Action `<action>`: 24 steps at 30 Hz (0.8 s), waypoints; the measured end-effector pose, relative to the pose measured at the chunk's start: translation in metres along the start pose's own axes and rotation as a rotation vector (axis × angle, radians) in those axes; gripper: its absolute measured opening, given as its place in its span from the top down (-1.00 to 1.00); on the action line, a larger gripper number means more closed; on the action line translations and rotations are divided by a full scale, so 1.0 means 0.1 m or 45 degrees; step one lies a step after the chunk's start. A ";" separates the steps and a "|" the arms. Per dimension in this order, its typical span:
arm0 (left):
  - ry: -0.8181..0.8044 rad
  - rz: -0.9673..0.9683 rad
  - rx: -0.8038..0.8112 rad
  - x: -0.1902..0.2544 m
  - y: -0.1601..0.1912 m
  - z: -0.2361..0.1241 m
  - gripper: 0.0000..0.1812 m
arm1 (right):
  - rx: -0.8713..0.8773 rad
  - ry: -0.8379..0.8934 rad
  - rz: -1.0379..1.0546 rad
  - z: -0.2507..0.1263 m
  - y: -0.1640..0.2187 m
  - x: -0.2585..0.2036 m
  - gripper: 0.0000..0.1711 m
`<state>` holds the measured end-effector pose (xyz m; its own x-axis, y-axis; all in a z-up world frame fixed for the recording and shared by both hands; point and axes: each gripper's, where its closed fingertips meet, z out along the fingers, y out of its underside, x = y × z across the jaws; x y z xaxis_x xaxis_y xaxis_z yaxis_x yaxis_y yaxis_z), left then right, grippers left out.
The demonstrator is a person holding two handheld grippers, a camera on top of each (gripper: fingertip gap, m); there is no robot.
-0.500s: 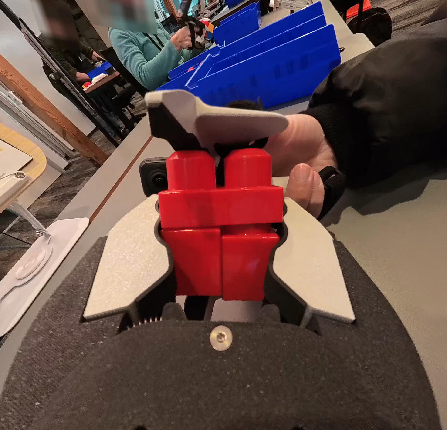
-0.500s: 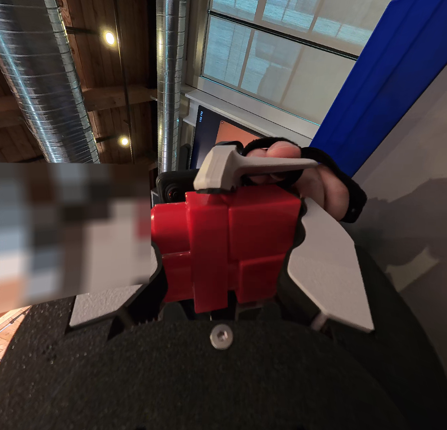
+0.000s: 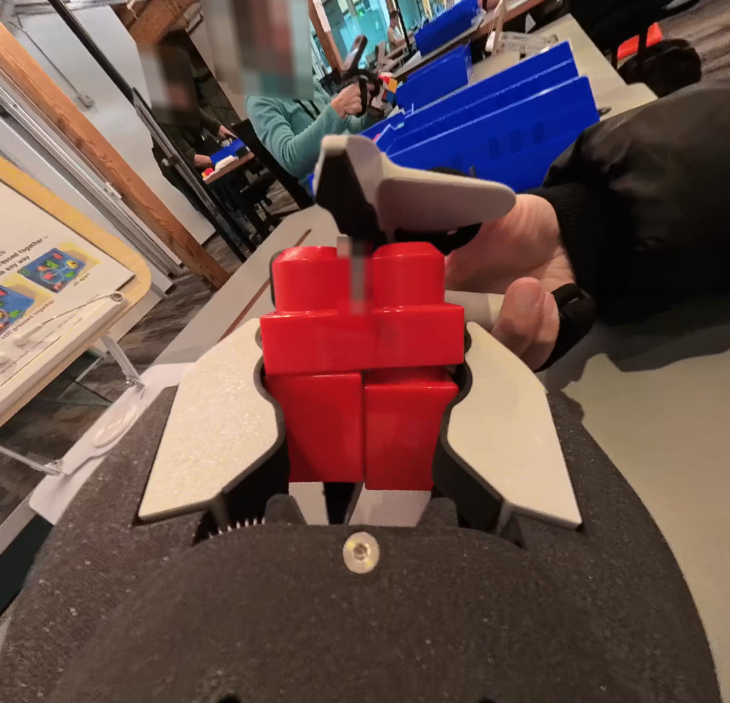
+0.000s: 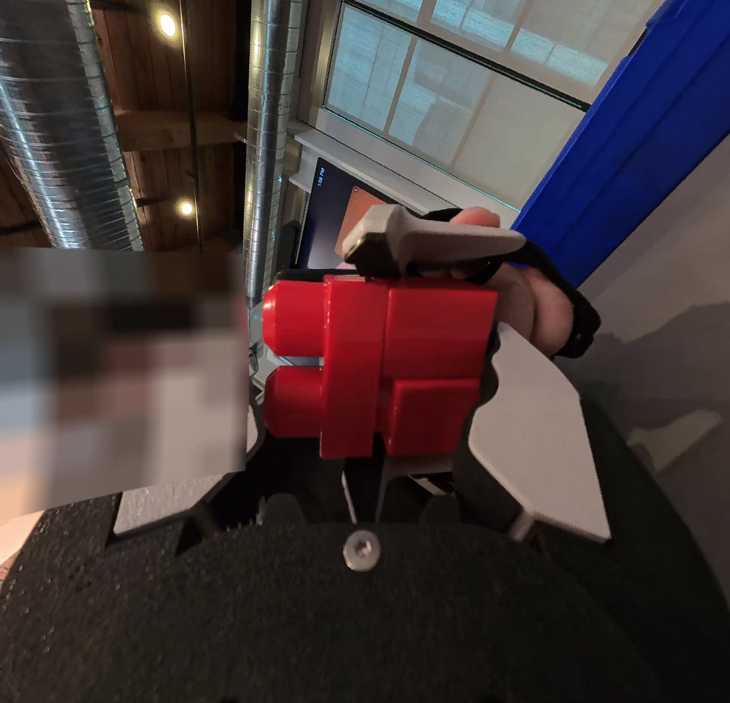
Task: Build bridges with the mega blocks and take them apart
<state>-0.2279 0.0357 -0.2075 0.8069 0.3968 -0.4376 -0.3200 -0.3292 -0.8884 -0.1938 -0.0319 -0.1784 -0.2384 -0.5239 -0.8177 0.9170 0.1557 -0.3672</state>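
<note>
A red mega-block piece [image 3: 316, 340], a two-stud block on two small red leg blocks [image 3: 324, 427], is held up between both grippers. My left gripper [image 3: 363, 348] is shut on its two leg blocks from the sides. My right gripper faces it from the far side, with its upper finger [image 3: 426, 198] on the studs. In the right wrist view the piece [image 4: 434, 328] lies sideways, studs to the left. My right gripper [image 4: 375, 368] is shut on it from studs to leg ends; its left finger is partly hidden by a blur. The left gripper's finger [image 4: 434, 233] shows above.
The grey table [image 3: 632, 447] lies below, with long blue bins [image 3: 493, 131] along its far side, also in the right wrist view [image 4: 632, 150]. A hand and black sleeve [image 3: 525, 273] are at the right. A picture board on a stand [image 3: 59, 289] is off the table's left edge. People work at other tables behind. The tips of one gripper are about 6 centimetres away from the tips of the other.
Both grippers keep their hold on the red piece. In the right wrist view the studs now show out to the left. The right leg block sits slightly lower than before.
</note>
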 end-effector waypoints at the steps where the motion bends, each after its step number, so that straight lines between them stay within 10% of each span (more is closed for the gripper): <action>1: 0.010 -0.003 0.004 0.00 -0.01 -0.01 -0.02 | -0.007 -0.003 0.011 -0.01 0.00 -0.02 -0.34; 24: -0.029 0.055 -0.006 -0.06 0.01 -0.04 -0.01 | -0.151 0.084 0.001 0.00 0.18 0.06 -0.26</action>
<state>-0.2309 0.0301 -0.2053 0.7810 0.4012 -0.4787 -0.3519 -0.3505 -0.8679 -0.1787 -0.0321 -0.1906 -0.2616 -0.4684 -0.8439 0.8738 0.2564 -0.4132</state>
